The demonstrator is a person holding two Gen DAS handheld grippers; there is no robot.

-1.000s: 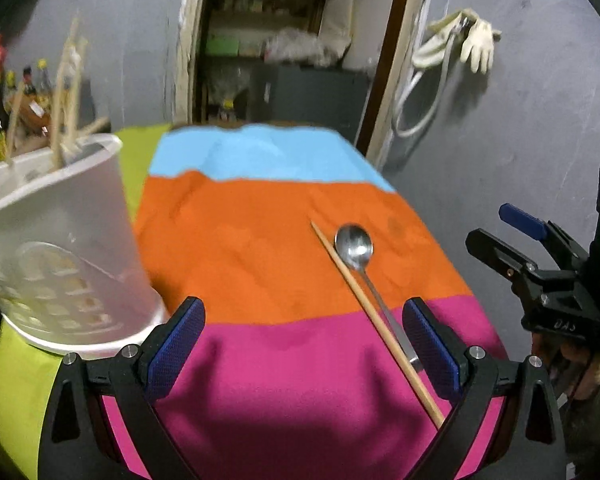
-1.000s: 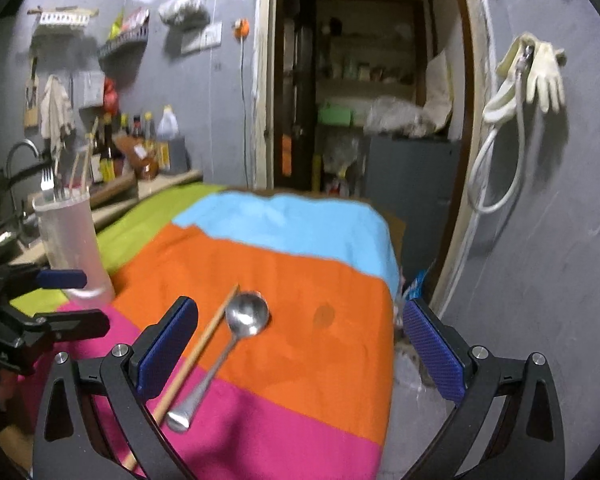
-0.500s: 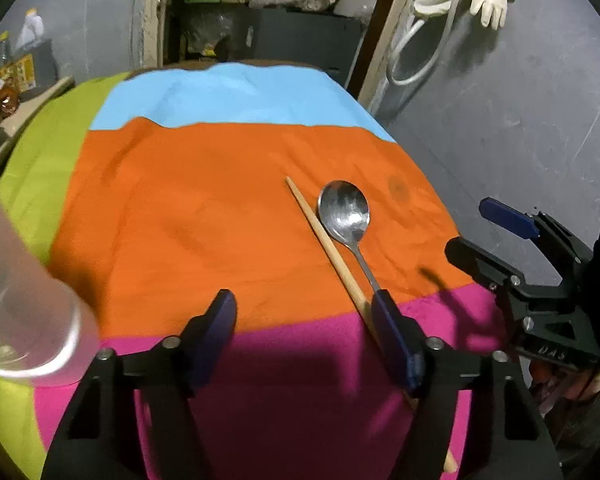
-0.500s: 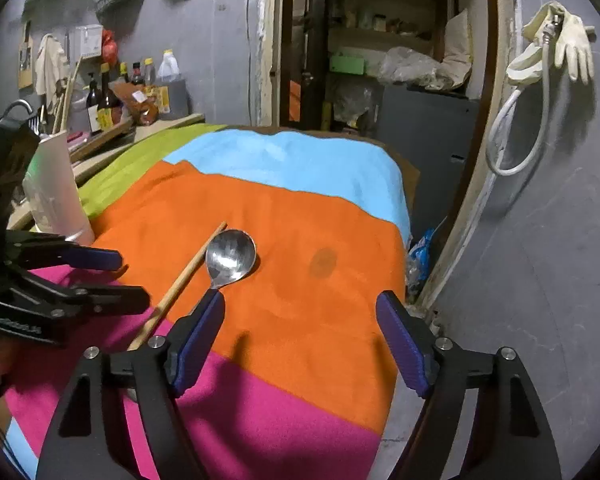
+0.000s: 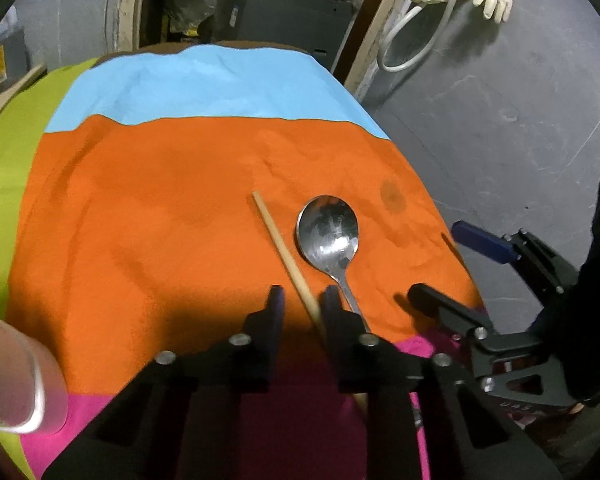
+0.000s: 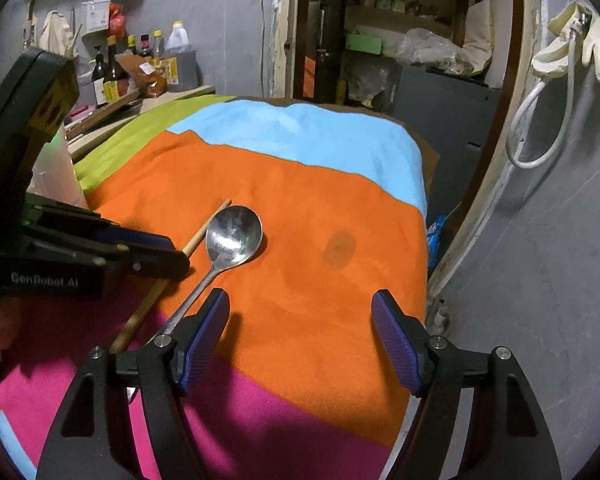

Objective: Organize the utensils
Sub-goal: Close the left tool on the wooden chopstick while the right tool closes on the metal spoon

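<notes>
At centre frame, the left gripper (image 5: 300,300) is closing around the loose wooden chopstick (image 5: 286,252), the right gripper (image 6: 300,340) is hanging released, and the round-bowled steel spoon (image 5: 329,236) is lying uncollected beside it.

Grey plaster walls (image 6: 560,240) surround an open doorway to cluttered wooden shelves (image 6: 400,16); sauce bottles (image 6: 112,76) line a dim ledge.
</notes>
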